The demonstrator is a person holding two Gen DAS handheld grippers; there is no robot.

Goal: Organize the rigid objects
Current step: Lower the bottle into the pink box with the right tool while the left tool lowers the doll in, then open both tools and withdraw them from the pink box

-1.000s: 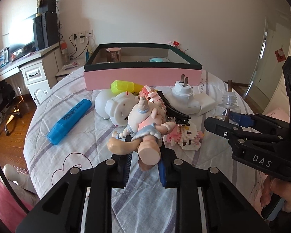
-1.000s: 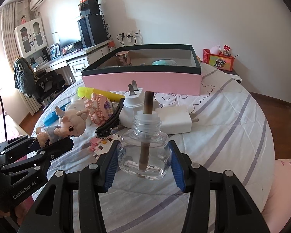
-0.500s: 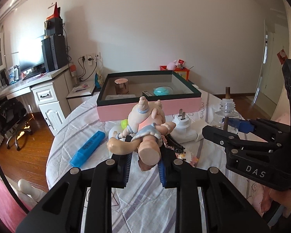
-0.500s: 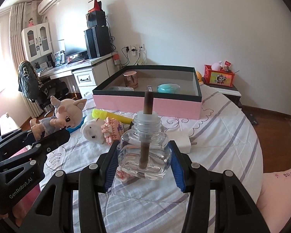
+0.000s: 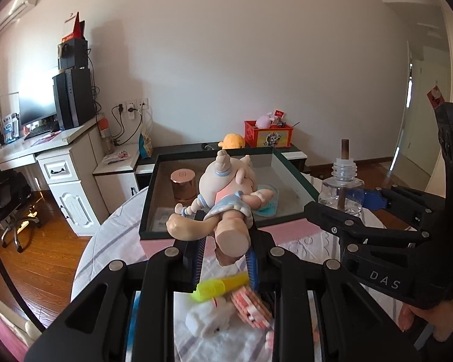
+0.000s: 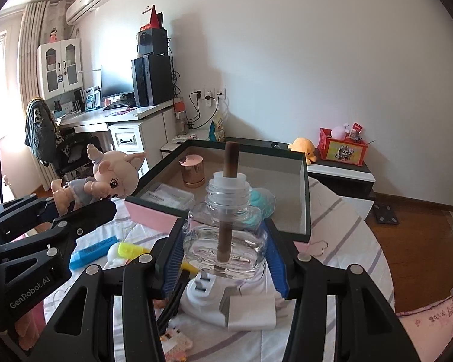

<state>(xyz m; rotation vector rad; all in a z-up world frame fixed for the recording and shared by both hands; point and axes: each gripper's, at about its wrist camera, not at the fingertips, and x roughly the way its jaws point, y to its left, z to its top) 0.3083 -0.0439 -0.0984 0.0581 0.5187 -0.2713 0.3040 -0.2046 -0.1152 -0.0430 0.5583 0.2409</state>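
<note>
My left gripper [image 5: 225,258] is shut on a pink pig doll [image 5: 223,199], held by its legs above the table, head toward the box. My right gripper [image 6: 223,252] is shut on a clear glass bottle [image 6: 223,238] with a brown wick, upright. Both are raised just in front of the pink box with a dark green rim [image 5: 293,169] [image 6: 305,187]. Inside the box stand a copper-coloured jar [image 6: 192,171], a teal round thing [image 6: 264,200] and a white booklet [image 6: 166,197]. From the left wrist view, the bottle [image 5: 342,185] shows at right in the other gripper [image 5: 347,208].
On the striped cloth below lie a yellow highlighter [image 5: 219,286], a blue marker [image 6: 92,252], a white toy [image 5: 208,316], a pink brick figure [image 5: 252,303], a white plug adapter [image 6: 226,304] and a black clip [image 6: 172,304]. A desk [image 6: 130,114] and a low cabinet [image 6: 341,175] stand behind the table.
Both grippers have risen from the table with the doll and the bottle and moved toward the box; the loose items now lie below them.
</note>
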